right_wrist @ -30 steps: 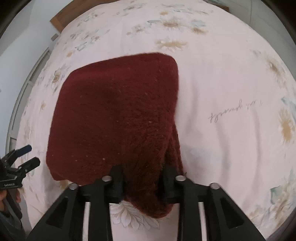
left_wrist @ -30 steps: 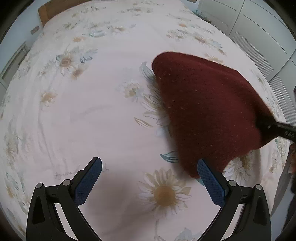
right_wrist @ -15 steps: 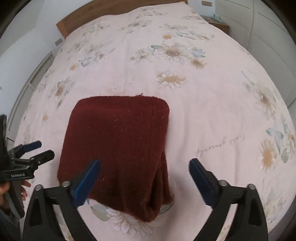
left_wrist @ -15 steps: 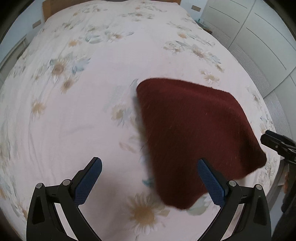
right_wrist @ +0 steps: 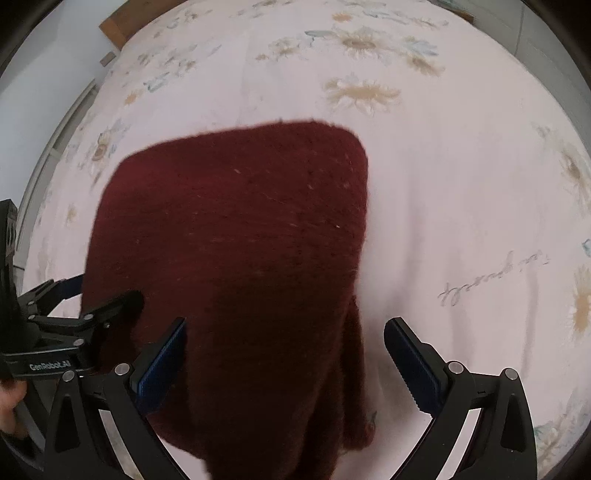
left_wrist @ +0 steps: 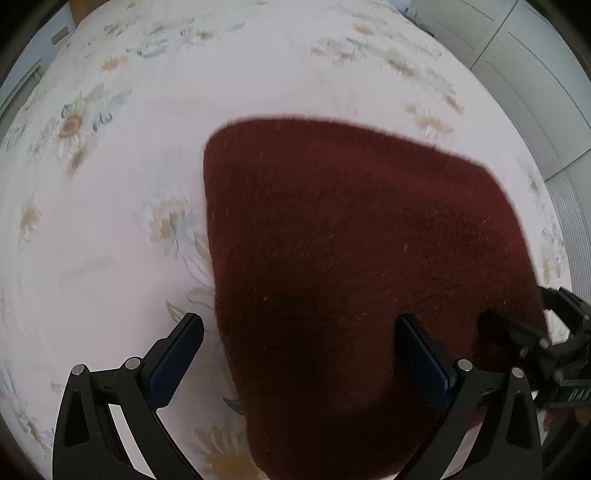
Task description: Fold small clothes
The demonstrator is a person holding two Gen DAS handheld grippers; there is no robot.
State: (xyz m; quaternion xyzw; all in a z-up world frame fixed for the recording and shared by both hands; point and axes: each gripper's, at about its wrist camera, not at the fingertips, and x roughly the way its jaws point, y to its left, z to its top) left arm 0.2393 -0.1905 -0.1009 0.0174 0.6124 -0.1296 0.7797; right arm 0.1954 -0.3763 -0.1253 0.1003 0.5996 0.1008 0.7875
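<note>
A folded dark red knitted garment [left_wrist: 351, 258] lies flat on the floral bedspread [left_wrist: 129, 203]; it also shows in the right wrist view [right_wrist: 240, 258]. My left gripper [left_wrist: 301, 356] is open, its fingers spread over the garment's near left part. My right gripper [right_wrist: 284, 362] is open, its fingers spread over the garment's near right edge. Each gripper shows in the other's view: the right one at the garment's right corner [left_wrist: 546, 343], the left one at its left edge [right_wrist: 81, 306]. Neither holds the cloth.
The pale pink bedspread with daisy prints [right_wrist: 461, 184] spreads all around the garment. A wooden headboard [right_wrist: 122, 22] is at the far end. White wardrobe doors [left_wrist: 535, 74] stand to the right of the bed.
One second ago my right gripper was shut on the garment; it let go and opened. Both grippers have since moved closer, down over the garment.
</note>
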